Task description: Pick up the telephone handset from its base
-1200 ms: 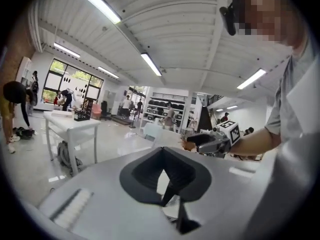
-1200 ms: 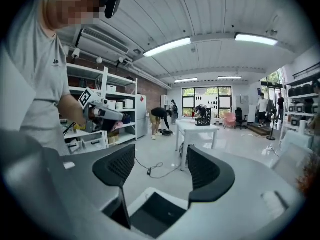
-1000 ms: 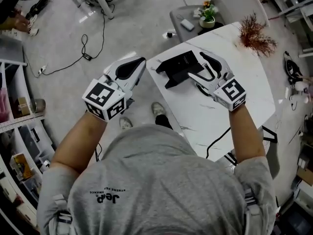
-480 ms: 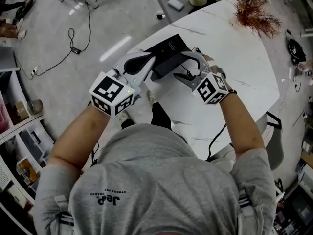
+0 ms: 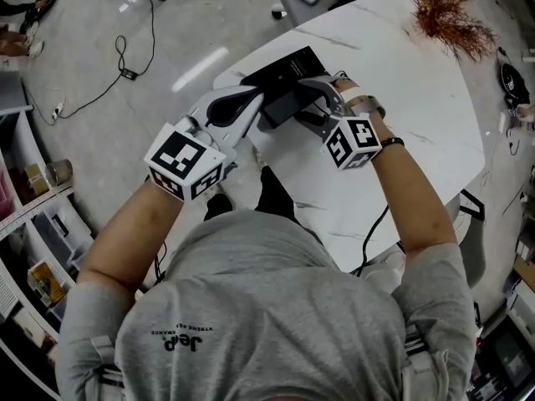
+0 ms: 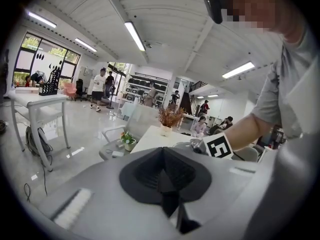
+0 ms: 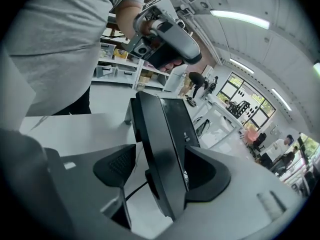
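The white table fills the middle. Nearest, the left gripper waits, its 2 jaws pressed together on nothing. Beyond it, the right gripper has its jaws apart, 1 on each side of the black telephone at the table's corner, ready to squeeze. The handset is not yet off its base. A red plant stands farthest.

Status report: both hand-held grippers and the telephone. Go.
Left hand-held gripper shut, empty. Right hand-held gripper open, jaws straddling the black telephone, not clamped. Telephone on white table, not lifted. Nothing blocking.
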A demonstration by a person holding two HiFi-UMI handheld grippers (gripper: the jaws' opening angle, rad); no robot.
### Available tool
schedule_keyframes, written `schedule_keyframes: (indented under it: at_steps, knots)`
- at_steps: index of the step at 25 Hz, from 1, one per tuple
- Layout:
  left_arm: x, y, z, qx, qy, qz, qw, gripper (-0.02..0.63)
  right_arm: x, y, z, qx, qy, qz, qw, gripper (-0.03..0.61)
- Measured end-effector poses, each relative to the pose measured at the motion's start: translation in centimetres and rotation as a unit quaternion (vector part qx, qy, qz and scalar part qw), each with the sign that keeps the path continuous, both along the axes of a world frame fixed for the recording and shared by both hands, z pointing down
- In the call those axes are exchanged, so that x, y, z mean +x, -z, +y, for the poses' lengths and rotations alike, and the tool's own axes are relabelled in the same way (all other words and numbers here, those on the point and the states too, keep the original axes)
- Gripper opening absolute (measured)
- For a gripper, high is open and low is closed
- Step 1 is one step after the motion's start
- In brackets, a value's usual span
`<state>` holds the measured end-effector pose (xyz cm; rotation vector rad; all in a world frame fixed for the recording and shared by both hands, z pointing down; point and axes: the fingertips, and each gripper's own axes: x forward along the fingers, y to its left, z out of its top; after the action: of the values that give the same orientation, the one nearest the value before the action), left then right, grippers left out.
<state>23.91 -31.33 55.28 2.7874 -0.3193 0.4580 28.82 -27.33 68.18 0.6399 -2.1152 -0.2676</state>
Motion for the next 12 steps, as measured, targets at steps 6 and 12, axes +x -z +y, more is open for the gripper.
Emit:
schedule_keyframes:
  at_steps: [6, 12]
  knots:
    - [-0.6, -0.2, 0.1, -0.005, 0.007, 0.003, 1.0000, 0.035, 0.2, -0.2, -0.5, 0.030, 0.018, 0.048, 0.998, 0.171]
    - [-1.2, 0.6, 0.1, -0.007, 0.013, 0.011, 0.9998, 0.035, 0.9, 0.9, 0.7, 0.025, 0.026, 0.045, 0.998, 0.084]
